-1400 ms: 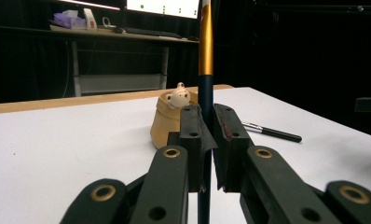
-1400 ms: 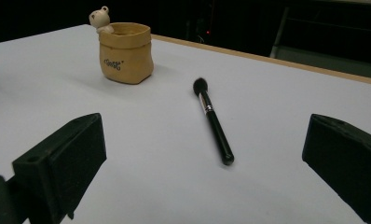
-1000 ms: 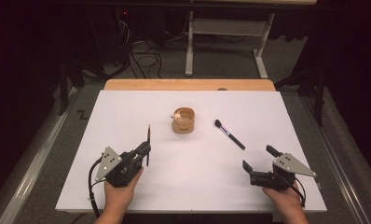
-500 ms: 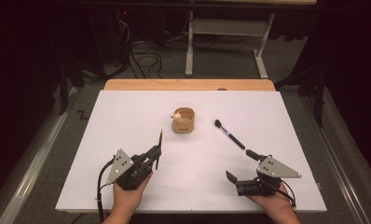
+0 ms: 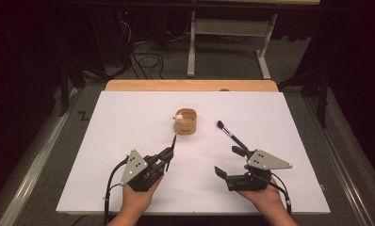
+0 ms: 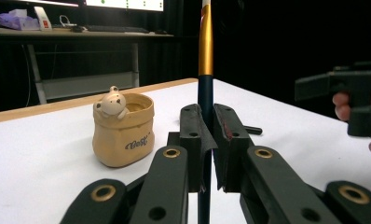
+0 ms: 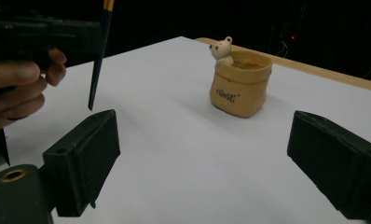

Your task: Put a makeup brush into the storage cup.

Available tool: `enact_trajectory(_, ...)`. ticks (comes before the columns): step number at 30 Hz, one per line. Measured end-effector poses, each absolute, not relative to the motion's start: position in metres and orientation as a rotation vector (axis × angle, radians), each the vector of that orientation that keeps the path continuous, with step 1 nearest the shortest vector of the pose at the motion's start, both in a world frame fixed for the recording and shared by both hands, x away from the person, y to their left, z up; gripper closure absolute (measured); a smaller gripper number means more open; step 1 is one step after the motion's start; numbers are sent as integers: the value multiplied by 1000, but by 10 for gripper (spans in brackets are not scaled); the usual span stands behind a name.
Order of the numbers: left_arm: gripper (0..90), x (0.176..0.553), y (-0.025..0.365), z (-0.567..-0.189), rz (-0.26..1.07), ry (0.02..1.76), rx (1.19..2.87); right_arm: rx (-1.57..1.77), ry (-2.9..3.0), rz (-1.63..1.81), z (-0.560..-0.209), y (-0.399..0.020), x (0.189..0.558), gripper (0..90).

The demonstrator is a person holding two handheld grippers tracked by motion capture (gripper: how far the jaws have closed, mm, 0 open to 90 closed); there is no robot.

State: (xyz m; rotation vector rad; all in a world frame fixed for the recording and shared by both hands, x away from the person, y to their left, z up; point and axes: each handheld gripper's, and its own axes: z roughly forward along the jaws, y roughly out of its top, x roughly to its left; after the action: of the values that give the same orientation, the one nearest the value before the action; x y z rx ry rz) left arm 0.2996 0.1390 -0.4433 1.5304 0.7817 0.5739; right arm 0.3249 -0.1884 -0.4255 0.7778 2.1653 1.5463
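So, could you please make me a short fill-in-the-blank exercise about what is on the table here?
1. The left gripper is shut on a ____ with a dark and gold handle.
2. The jaws of the right gripper stand ____, with nothing between them.
3. A small ____ figure peeks over the rim of the tan cup.
4. The second brush lies on the ____ table, to the right of the cup.

Missing words: brush; open; bear; white

A white table top with a wooden far edge is seen. A tan bear pot and a black brush are laid on it, near each other.
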Motion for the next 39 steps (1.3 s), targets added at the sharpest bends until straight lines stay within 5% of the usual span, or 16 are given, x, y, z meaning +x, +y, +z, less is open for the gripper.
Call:
enact_trajectory(16,831,311,110,-446,533,728,1511,734,2136,1653,-406,-148,352,270)
enact_trajectory(39,831,298,102,-458,483,712,1533,758,2166,1824,-411,-144,341,490)
